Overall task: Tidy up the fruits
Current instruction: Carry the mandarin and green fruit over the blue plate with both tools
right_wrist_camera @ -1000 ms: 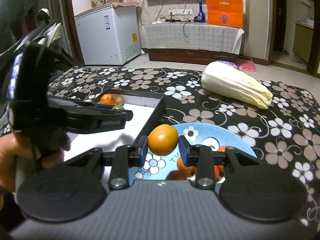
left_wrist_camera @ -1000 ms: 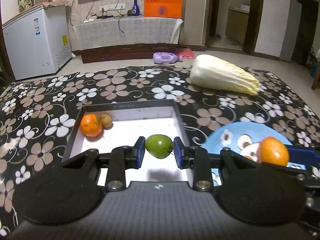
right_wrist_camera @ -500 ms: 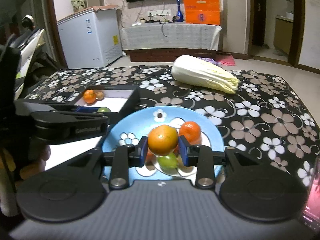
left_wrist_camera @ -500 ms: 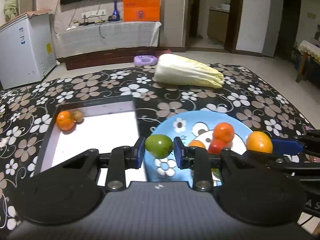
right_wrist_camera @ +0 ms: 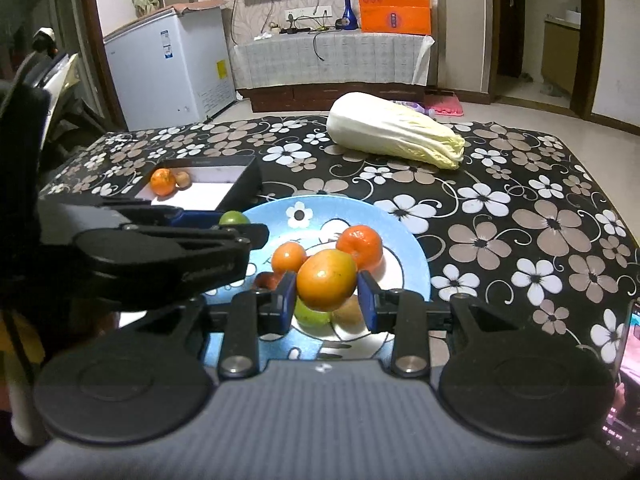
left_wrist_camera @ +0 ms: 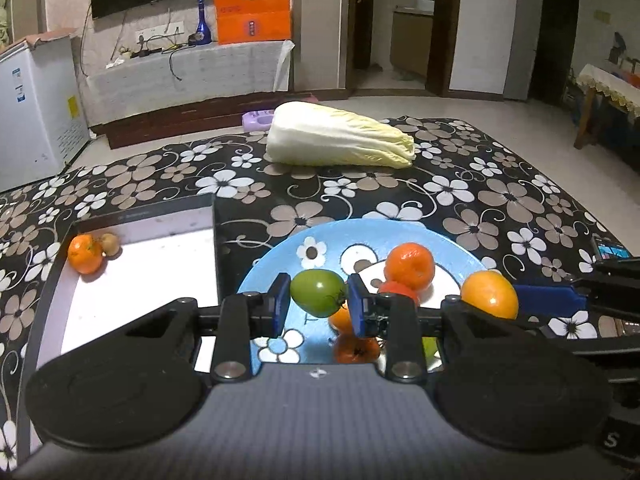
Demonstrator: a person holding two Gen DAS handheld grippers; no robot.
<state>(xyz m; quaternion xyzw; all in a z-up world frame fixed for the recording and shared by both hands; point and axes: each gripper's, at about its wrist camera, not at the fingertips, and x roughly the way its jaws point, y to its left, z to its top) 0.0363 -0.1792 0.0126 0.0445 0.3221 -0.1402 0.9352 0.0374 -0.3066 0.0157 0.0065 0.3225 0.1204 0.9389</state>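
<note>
My left gripper point(left_wrist_camera: 319, 295) pinches a small, smooth green tomato point(left_wrist_camera: 317, 292) across its middle; my right gripper point(right_wrist_camera: 327, 285) clamps a round, firm orange fruit point(right_wrist_camera: 326, 279). Both are light and slippery, hanging over the blue flowered plate point(right_wrist_camera: 412, 240) just beyond.

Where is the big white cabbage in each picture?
Left wrist: the cabbage lies upper middle, on the flowered cloth beyond the blue plate.
Right wrist: the cabbage lies upper right of middle, again beyond the blue plate.
Shared landmark: the orange box by the wall.
</note>
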